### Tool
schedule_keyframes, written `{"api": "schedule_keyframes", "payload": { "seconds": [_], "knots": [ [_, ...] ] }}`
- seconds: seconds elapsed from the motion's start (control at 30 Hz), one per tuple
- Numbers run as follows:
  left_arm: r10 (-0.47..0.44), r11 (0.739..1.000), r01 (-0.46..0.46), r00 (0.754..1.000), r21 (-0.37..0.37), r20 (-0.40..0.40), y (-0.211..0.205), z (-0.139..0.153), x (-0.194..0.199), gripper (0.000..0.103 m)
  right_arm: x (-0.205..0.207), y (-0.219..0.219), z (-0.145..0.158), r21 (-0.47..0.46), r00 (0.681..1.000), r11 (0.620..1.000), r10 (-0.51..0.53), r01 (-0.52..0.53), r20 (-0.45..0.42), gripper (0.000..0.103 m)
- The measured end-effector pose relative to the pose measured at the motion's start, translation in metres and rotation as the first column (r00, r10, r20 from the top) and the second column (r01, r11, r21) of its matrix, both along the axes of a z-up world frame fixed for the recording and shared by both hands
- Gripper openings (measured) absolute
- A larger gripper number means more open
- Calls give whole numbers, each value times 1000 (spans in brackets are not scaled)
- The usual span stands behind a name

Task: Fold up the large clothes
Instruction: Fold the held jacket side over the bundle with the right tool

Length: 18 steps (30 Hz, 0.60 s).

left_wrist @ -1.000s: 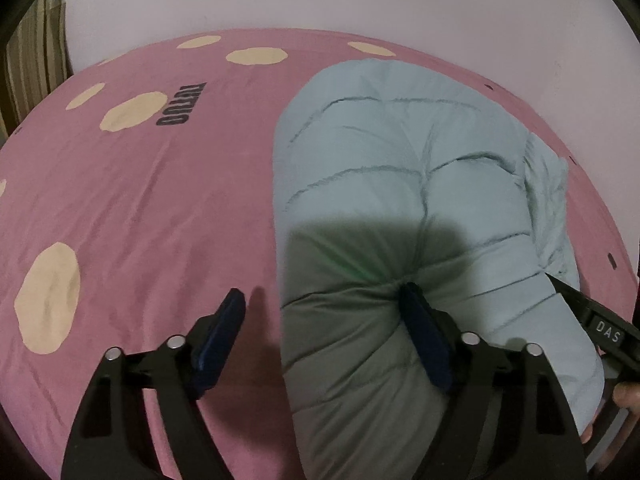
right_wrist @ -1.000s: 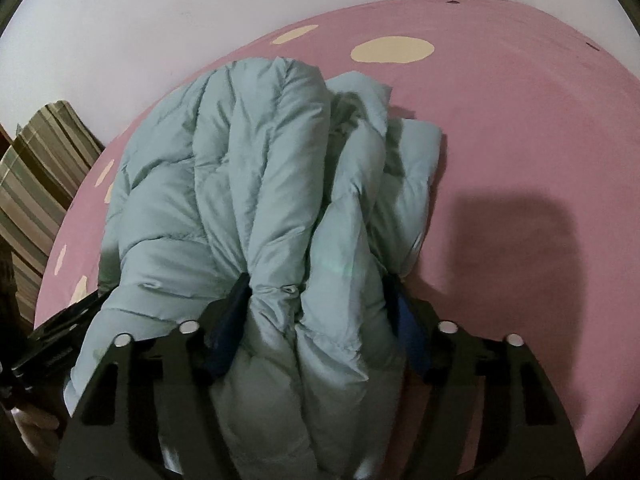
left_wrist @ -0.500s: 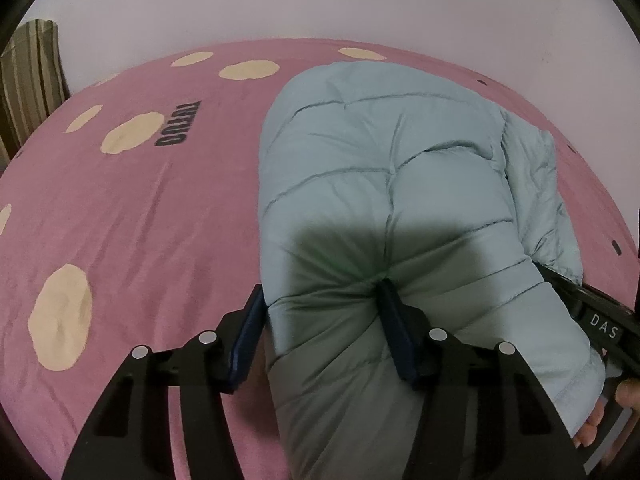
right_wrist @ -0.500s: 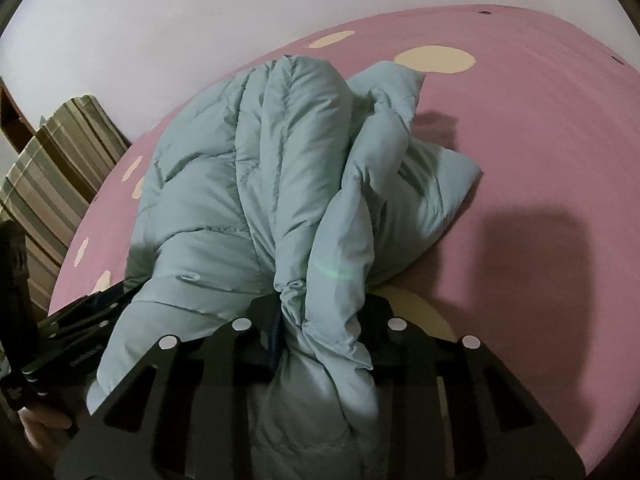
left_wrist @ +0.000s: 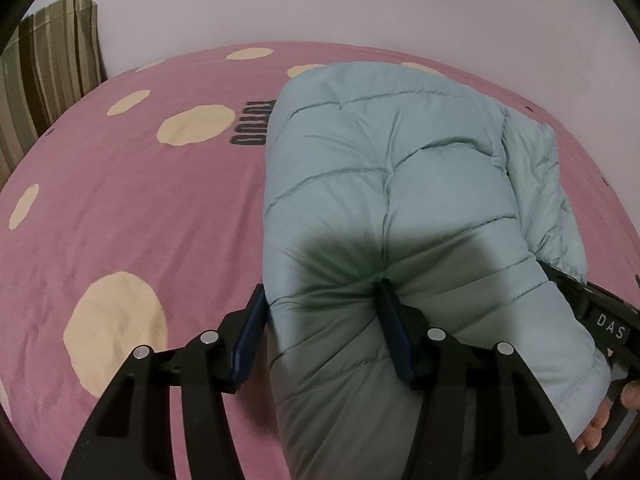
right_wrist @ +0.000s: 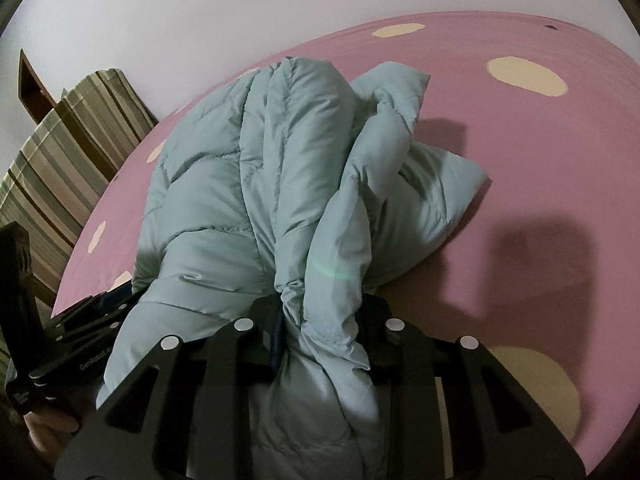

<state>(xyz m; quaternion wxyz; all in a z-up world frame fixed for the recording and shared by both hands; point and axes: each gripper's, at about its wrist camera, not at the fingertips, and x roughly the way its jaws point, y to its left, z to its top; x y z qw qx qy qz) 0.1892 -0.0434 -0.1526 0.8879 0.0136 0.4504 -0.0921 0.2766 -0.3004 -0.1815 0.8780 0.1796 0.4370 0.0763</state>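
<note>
A pale blue-green puffer jacket (left_wrist: 392,184) lies bunched on the pink bed, its near end lifted. My left gripper (left_wrist: 320,320) is shut on the jacket's near left edge, with thick padding squeezed between the blue pads. My right gripper (right_wrist: 320,320) is shut on a gathered fold of the same jacket (right_wrist: 280,184), which rises as a ridge ahead of it. The right gripper shows at the right edge of the left wrist view (left_wrist: 600,320), and the left gripper at the lower left of the right wrist view (right_wrist: 76,340).
The bed has a pink sheet with cream spots (left_wrist: 120,208) and dark lettering (left_wrist: 252,128). Striped pillows (right_wrist: 60,152) stand at the left by a white wall (left_wrist: 320,0). A brown headboard corner (right_wrist: 32,88) shows behind them.
Both grippers closed onto the jacket over the last second, the right one tighter. The jacket's near end has been drawn up and bunched, and both cameras have risen a little.
</note>
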Motion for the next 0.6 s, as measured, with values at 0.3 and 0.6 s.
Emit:
{"api": "schedule_keyframes", "payload": {
  "seconds": [0.3, 0.6],
  "knots": [
    [23, 1000, -23, 1000, -5, 4, 12, -2, 12, 55, 17, 14, -5, -17, 1000, 1000, 23, -23, -6, 27],
    [26, 1000, -26, 1000, 5, 8, 9, 2, 8, 55, 14, 15, -4, -38, 1000, 999, 9, -9, -3, 32]
  ]
}}
